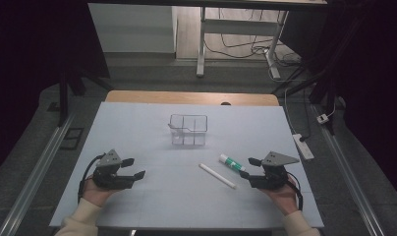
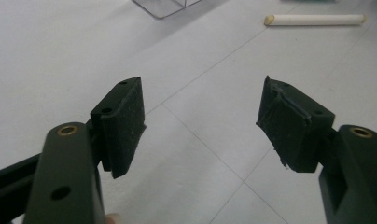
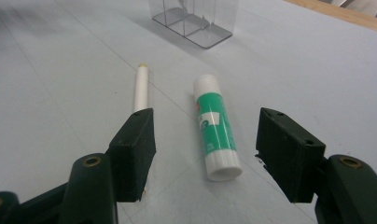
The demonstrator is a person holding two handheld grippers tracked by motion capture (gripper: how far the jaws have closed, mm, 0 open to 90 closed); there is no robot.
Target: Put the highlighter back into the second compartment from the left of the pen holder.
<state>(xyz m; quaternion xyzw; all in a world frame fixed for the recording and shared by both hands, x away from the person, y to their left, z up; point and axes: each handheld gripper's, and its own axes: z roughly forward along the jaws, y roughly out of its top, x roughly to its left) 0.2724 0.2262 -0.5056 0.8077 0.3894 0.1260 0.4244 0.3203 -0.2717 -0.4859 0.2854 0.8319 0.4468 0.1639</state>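
A: Why is my right gripper (image 3: 205,154) spread wide, low over the table (image 1: 137,196)?

B: Its jaws frame the glue stick (image 3: 214,128), lying flat just ahead, the white stick (image 3: 141,86) beside it.

A: And my left gripper (image 2: 200,121)?

B: Spread too, holding nothing, well apart; I judge the clear organizer (image 1: 187,130) awaits both items.

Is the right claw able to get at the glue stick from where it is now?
Probably yes: the right claw is open, and the glue stick lies flat on the table just ahead between its jaws, with nothing in between.
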